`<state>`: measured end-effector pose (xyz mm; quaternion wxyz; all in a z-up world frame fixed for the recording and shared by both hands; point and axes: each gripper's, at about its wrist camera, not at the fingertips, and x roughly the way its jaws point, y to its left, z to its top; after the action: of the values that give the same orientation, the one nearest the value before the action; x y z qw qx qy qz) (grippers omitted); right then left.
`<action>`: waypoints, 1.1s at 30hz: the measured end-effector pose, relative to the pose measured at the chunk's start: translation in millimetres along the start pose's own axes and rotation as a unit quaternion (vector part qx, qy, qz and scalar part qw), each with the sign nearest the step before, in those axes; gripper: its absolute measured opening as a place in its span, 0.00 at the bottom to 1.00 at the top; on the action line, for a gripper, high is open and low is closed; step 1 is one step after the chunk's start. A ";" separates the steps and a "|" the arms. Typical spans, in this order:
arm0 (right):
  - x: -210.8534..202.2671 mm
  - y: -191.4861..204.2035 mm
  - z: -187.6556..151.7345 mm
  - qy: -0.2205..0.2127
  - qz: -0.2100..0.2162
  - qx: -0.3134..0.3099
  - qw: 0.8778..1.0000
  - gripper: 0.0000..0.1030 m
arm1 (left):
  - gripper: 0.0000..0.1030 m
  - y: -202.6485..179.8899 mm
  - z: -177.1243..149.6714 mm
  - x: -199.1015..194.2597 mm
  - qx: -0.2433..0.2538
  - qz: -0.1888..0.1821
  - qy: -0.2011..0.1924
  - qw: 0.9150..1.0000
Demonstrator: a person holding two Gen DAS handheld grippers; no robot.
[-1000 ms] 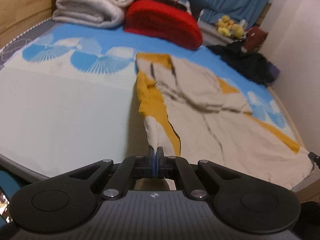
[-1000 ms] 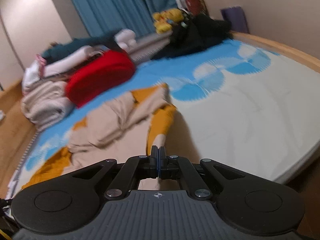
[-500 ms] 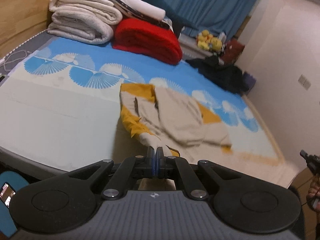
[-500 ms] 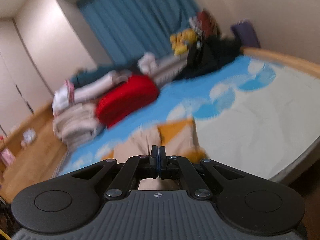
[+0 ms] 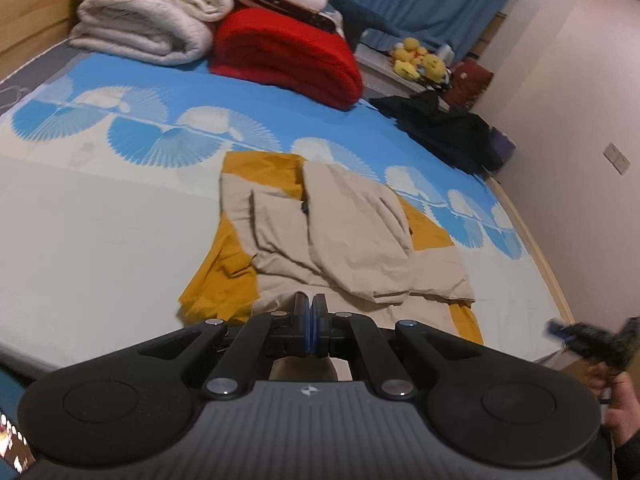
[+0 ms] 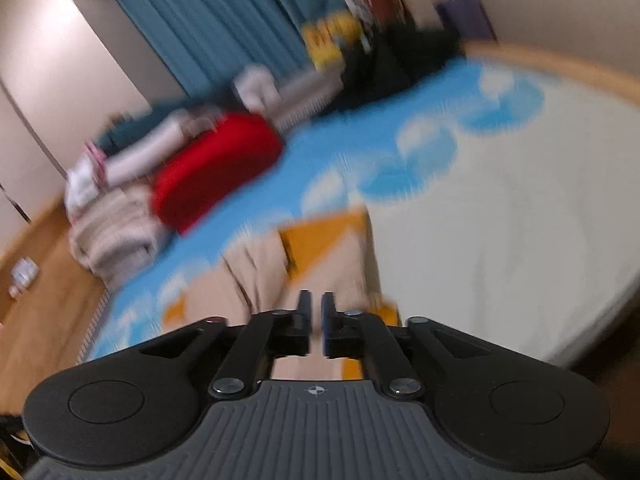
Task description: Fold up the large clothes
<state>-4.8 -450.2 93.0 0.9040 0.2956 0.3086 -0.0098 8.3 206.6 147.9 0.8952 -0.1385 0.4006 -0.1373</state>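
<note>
Since a second ago you have carried the beige-and-mustard garment [image 5: 332,236] over itself into a folded bundle on the bed [image 5: 100,240], your right gripper [image 6: 316,320] has just spread its jaws off the cloth, while your left gripper [image 5: 310,320] stays pressed together on a beige edge.

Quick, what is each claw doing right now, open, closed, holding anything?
Left claw: closed, seemingly pinching the beige and mustard garment.
Right claw: has just been opening; slightly open, gripping nothing.
</note>
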 end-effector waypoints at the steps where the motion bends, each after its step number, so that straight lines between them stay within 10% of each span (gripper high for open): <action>1: 16.6 -3.3 -9.2 0.032 -0.007 0.009 0.999 0.31 | 0.00 -0.5 3.4 3.4 0.002 -0.001 0.001 1.000; 7: 87.5 -24.6 -86.7 0.223 -0.041 -0.020 0.974 0.37 | 0.00 3.0 12.1 16.8 -0.002 -0.017 0.003 1.000; 16: 108.9 -52.3 -157.7 0.345 -0.011 -0.064 0.936 0.36 | 0.00 11.2 10.7 20.6 -0.015 -0.021 -0.001 1.000; 19: 111.6 -42.1 -162.8 0.340 -0.009 -0.111 0.934 0.00 | 0.00 13.3 9.0 20.1 -0.017 -0.017 -0.004 1.000; 25: 84.1 -4.0 -138.7 0.272 0.080 -0.140 0.949 0.00 | 0.00 20.0 15.3 24.2 -0.017 -0.007 -0.017 1.000; 33: 65.2 9.7 -14.3 0.117 0.192 -0.086 0.971 0.00 | 0.01 60.0 83.8 108.4 -0.086 0.015 -0.048 0.995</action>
<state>42.0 -423.7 52.3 0.8688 0.2693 0.3494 0.2248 149.2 234.9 106.5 0.9001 -0.2151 0.3698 -0.0821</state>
